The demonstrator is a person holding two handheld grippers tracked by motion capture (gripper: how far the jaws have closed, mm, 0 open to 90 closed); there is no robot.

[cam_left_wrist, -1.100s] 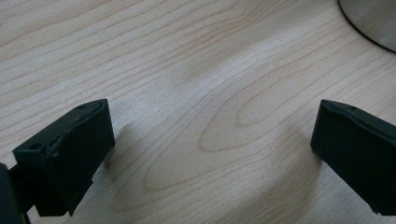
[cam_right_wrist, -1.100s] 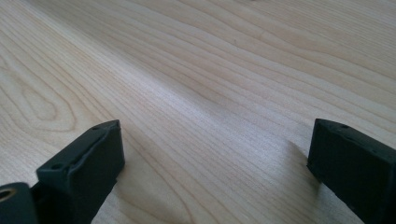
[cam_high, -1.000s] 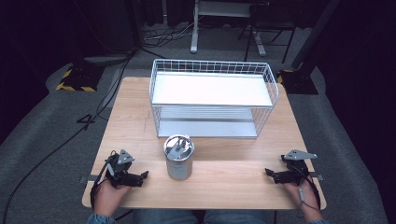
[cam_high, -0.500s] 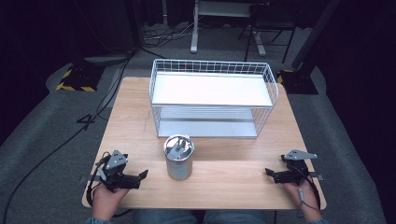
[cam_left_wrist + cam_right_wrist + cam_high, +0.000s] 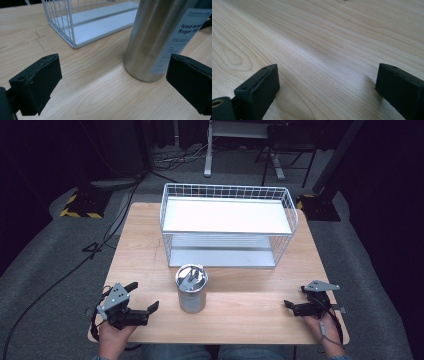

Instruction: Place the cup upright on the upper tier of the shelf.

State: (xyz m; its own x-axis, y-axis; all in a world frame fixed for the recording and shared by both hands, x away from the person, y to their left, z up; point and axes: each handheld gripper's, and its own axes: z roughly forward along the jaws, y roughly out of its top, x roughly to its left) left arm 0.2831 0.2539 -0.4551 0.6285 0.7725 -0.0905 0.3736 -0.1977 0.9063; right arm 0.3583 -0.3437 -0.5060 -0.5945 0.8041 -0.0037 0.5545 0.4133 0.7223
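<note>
A brushed-steel canister (image 5: 191, 289) with a lidded top stands upright near the table's front middle. In the left gripper view the canister (image 5: 152, 37) is close ahead on the right and carries a white printed label. My left gripper (image 5: 144, 295) rests to the canister's left, held in a hand. It is open (image 5: 112, 82) with nothing between its jaws. My right gripper (image 5: 295, 297) sits near the front right edge, well apart from the canister. It is also open (image 5: 327, 85), over bare wood.
A white wire rack (image 5: 227, 225) with two shelves stands across the back half of the wooden table (image 5: 140, 250), just behind the canister. Its near corner (image 5: 73, 30) lies ahead of the left gripper. Cables and stand legs lie on the dark floor beyond.
The left gripper has shifted slightly and turned a little toward the canister. The right gripper and the canister have stayed put.
</note>
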